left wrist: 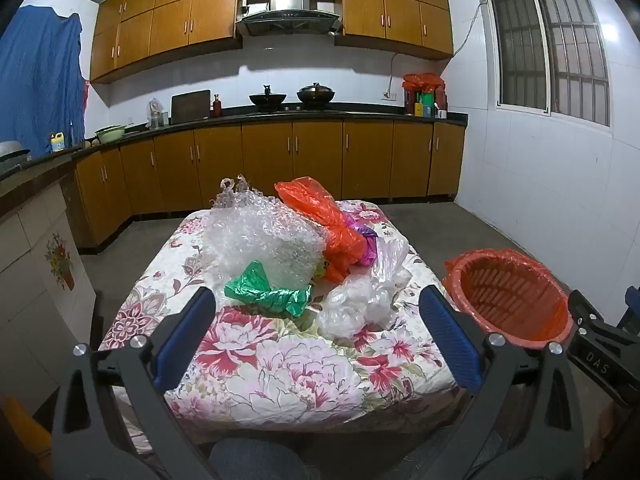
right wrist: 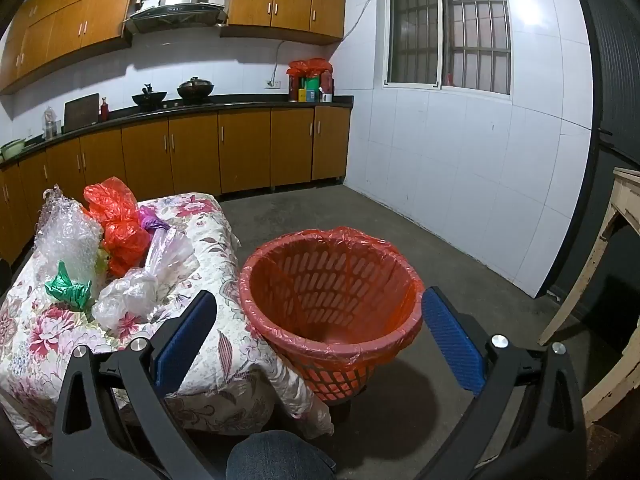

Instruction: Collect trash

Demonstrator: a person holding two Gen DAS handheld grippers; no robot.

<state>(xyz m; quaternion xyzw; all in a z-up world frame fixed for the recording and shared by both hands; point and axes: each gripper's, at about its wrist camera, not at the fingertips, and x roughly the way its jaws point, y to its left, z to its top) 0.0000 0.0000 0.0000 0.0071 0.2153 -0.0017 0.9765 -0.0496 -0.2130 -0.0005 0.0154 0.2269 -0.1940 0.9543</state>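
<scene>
Trash is lying heaped on the table (left wrist: 280, 364) under its floral cloth, and nothing is being held, so the collecting looks to be at its very start. In the left wrist view, the left tool (left wrist: 318, 320) is hovering over the near edge with its fingers standing wide apart and nothing between them. Just ahead of it the green bag (left wrist: 266, 294) and the clear plastic bag (left wrist: 360, 304) are lying nearest, with the bubble wrap (left wrist: 260, 240) and the orange bag (left wrist: 332, 224) piled behind. The red basket (left wrist: 508, 300), lined with red film, is standing beside the table on the right. The next move probably calls for lowering toward the green or clear bag and closing on a bunched fold.

In the right wrist view, the right tool (right wrist: 318, 320) is also gaping wide and empty, pointing at the red basket (right wrist: 332, 300), which is sitting just in front of it. The trash pile is lying off to the left, well apart from this tool, the clear plastic bag (right wrist: 136, 296) closest.
</scene>
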